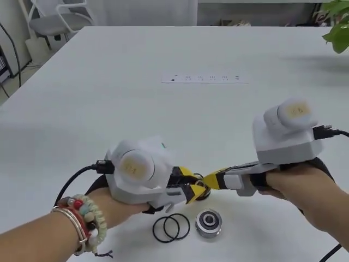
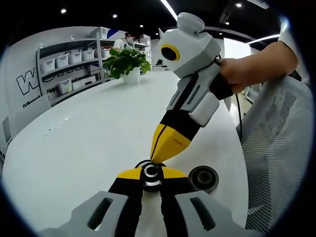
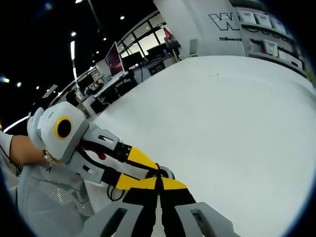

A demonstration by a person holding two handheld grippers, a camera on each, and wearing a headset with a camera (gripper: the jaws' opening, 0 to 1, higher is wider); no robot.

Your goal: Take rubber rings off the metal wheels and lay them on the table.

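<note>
Left tool [image 1: 196, 191] is pinching a small metal wheel [image 3: 167, 172] by its sides and holds it just above the desk [image 1: 136, 98], near the front edge. Right tool [image 1: 210, 182] meets that wheel from the right. Its jaws are pressed together, with the tips at the wheel's rim. Whether a rubber ring is caught between them cannot be made out.

On the desk below, two loose rubber rings [image 1: 170, 227] lie overlapping. Just to their right a second wheel [image 1: 208, 224] lies flat. Whether it still carries a ring cannot be told.

Risks noted:
- The grip on the held wheel looks narrow. A sideways pull from the right tool could twist the wheel out of the pinch and drop it onto the rings or the second wheel.
- A stretched ring may spring free on release and, this close to the near edge, leave the desk.
- Pressed-together tips may slide over the rubber without lifting it.
</note>
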